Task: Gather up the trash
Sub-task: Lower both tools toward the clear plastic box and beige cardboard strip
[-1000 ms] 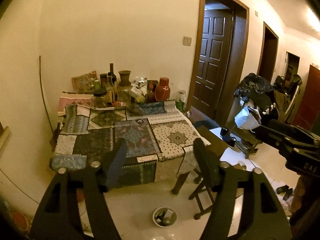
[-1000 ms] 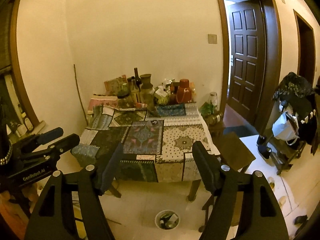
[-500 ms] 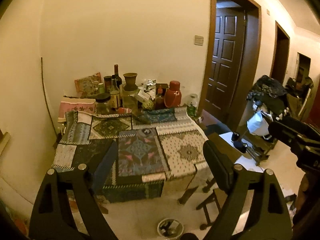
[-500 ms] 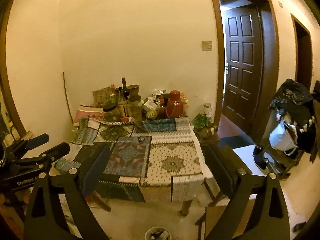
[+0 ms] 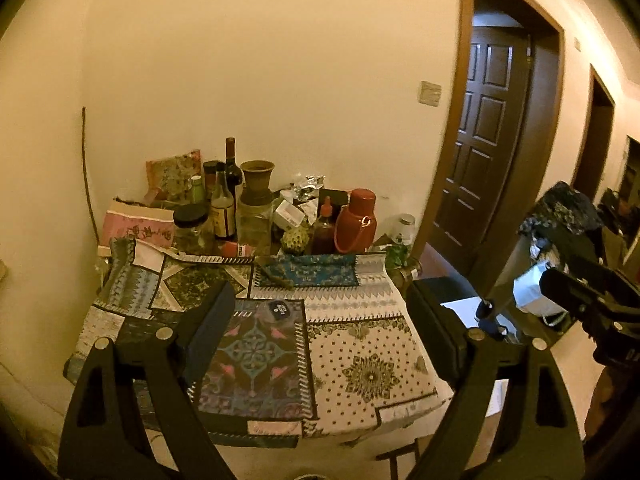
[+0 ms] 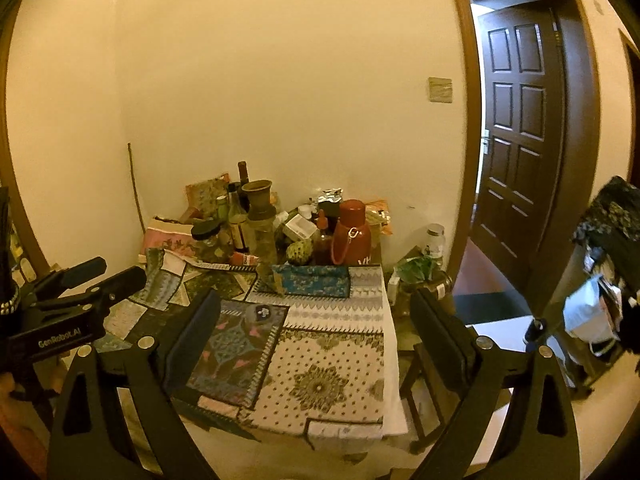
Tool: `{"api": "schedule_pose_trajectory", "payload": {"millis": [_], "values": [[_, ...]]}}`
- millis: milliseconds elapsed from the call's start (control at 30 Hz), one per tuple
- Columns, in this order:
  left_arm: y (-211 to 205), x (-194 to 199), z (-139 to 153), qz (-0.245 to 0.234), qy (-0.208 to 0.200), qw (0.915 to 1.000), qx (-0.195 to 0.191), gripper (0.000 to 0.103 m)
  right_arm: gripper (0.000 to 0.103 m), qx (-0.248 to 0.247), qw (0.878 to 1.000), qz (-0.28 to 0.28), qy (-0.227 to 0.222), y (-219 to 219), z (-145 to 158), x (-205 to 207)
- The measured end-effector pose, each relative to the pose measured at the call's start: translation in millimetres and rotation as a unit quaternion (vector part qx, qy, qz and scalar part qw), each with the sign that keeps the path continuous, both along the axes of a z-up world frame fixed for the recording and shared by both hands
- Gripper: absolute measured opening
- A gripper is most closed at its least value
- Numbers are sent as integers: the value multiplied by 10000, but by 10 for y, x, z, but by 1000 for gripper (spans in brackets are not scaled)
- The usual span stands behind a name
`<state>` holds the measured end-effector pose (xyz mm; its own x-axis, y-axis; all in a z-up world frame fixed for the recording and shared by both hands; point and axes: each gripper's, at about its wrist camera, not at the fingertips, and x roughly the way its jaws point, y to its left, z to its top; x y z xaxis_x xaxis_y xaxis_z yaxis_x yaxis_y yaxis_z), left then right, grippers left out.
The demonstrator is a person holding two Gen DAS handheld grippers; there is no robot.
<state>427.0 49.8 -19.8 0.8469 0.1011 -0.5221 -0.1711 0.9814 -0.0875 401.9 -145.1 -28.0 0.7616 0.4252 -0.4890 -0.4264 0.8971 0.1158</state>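
Note:
A table under a patchwork cloth (image 5: pixel 360 364) (image 6: pixel 320 384) stands against the wall ahead of both grippers. A small dark round packet (image 5: pixel 280 310) (image 6: pixel 262 312) lies alone on the cloth's middle. Crumpled silver foil (image 5: pixel 309 182) (image 6: pixel 330 194) pokes up among the bottles, jars and a red flask (image 5: pixel 358 220) (image 6: pixel 352 234) crowded at the table's far end. My left gripper (image 5: pixel 320 312) is open wide and holds nothing, hovering short of the table's near edge. My right gripper (image 6: pixel 316 316) is likewise open and holds nothing, beside it to the right.
A dark wooden stool (image 6: pixel 432 376) stands at the table's right side. Beyond it is a half-open brown door (image 5: pixel 480 152) (image 6: pixel 520 140). A rack with dark clothes and a white bag (image 5: pixel 536 296) (image 6: pixel 588 316) is at the far right.
Both grippers moved closer to the table, which now fills more of each view, and both jaws stand wider. The floor bin with scraps has dropped out of view below.

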Motion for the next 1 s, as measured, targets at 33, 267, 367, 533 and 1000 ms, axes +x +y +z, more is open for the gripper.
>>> {"api": "schedule_pose_trajectory", "payload": {"millis": [33, 267, 367, 533, 1000], "values": [[10, 65, -31, 41, 44, 10000, -21, 87, 94, -12, 10000, 41, 23, 3, -24, 71], [265, 429, -260, 343, 373, 9987, -38, 87, 94, -60, 9987, 258, 425, 181, -247, 568], [470, 586, -335, 398, 445, 9982, -104, 87, 94, -89, 9979, 295, 568, 329, -333, 752], [917, 957, -451, 337, 552, 9978, -124, 87, 94, -215, 9967, 230, 754, 689, -488, 1029], [2195, 2028, -1196, 340, 1368, 9898, -217, 87, 94, -950, 9787, 532, 1742, 2208, -1584, 2366]]}}
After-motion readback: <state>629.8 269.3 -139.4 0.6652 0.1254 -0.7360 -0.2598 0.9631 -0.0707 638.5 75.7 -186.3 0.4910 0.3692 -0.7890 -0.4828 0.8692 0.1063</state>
